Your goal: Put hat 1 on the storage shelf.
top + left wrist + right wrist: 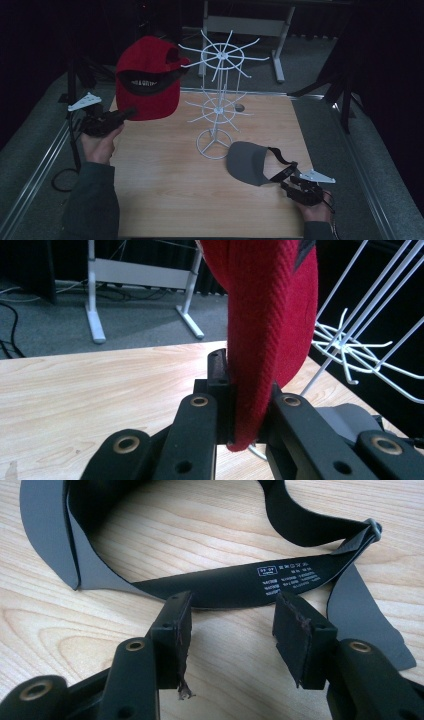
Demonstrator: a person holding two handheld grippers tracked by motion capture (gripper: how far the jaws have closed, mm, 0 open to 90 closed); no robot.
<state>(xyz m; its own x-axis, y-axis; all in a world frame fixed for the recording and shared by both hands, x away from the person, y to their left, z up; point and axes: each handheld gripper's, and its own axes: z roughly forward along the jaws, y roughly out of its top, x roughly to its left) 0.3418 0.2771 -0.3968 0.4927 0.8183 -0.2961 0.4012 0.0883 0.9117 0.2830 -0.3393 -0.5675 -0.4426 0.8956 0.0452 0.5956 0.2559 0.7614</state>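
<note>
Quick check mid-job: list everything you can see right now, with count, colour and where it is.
red cap: 1, red with a dark inner band, held up above the table's far left part, its edge pinched in the left gripper.
grey visor: 1, grey with a black strap, lying on the table at near right, just ahead of the right gripper.
wire rack: 1, white, two tiers of prongs on a ring base, standing mid-table.
table: 1, light wood top.
desk frame: 1, pale grey, on the floor beyond the table.
left gripper: 1, black, shut on the red cap's edge.
right gripper: 1, black, jaws open, strap just beyond the pads.
hands: 2, one on each gripper.
</note>
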